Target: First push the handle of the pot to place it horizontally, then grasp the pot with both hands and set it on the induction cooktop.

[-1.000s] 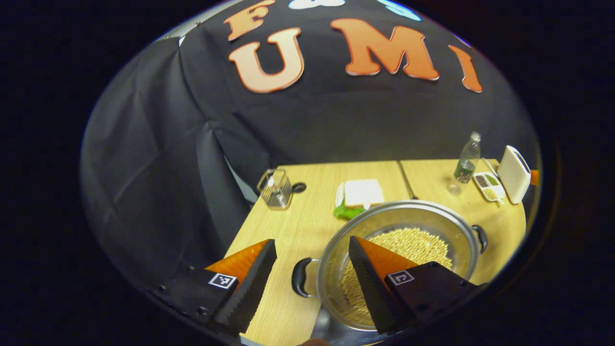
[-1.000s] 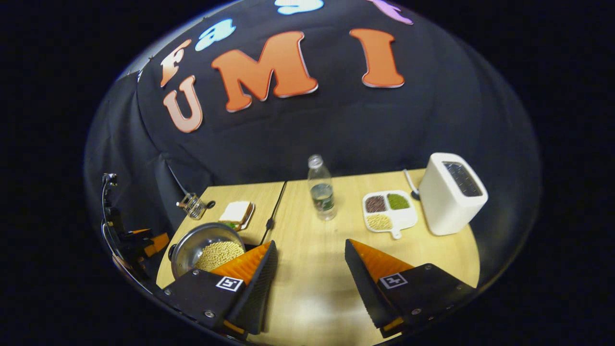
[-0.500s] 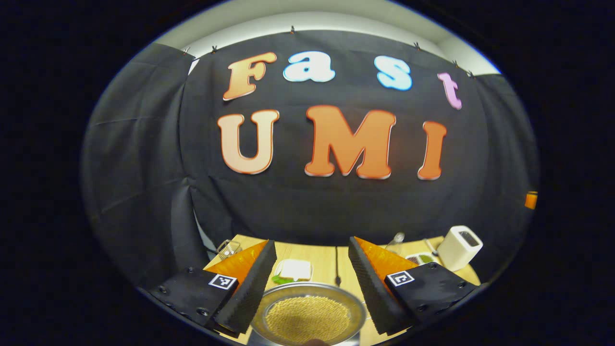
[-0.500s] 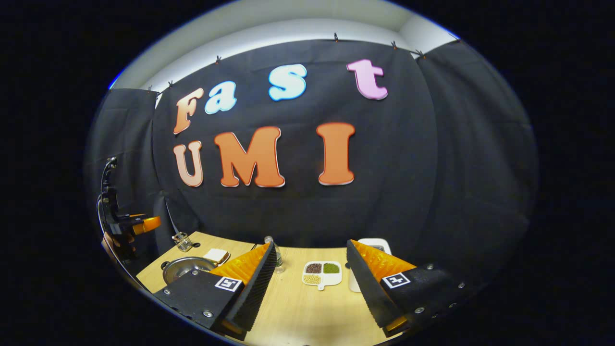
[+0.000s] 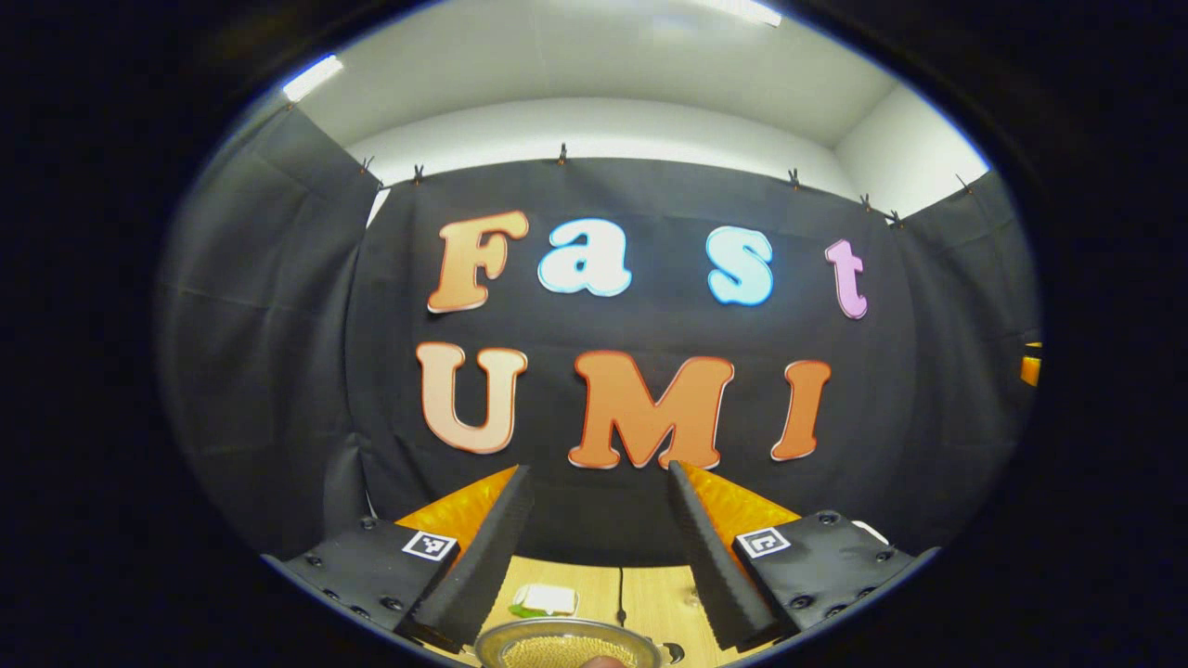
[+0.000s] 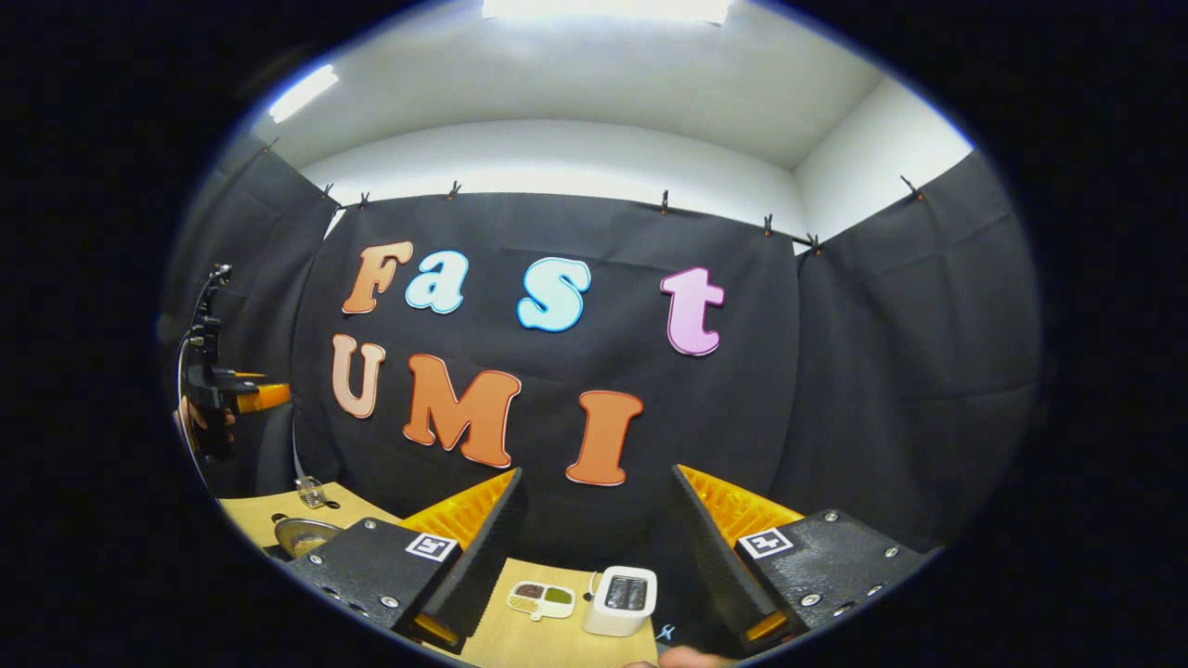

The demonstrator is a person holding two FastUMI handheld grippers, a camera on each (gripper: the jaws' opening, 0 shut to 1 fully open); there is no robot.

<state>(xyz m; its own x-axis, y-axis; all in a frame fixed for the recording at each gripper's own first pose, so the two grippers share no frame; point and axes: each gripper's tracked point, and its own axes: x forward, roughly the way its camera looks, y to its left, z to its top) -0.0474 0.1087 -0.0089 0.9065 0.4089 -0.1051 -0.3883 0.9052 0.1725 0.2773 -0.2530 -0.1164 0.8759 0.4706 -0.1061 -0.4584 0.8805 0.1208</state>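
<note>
While both grippers point high at the wall, the pot (image 5: pixel 566 648) sits low. Left gripper (image 5: pixel 589 529) and right gripper (image 6: pixel 599 533) gape, holding nothing; I'd lower the left, nudging the handle (image 5: pixel 675 651) gently sideways.

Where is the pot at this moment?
In the left gripper view, the pot sits at the bottom on the table, below the open left gripper.

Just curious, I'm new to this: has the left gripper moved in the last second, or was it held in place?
Yes. The left gripper has risen and tilted up: the pot dropped to the bottom edge of the left gripper view.
</note>
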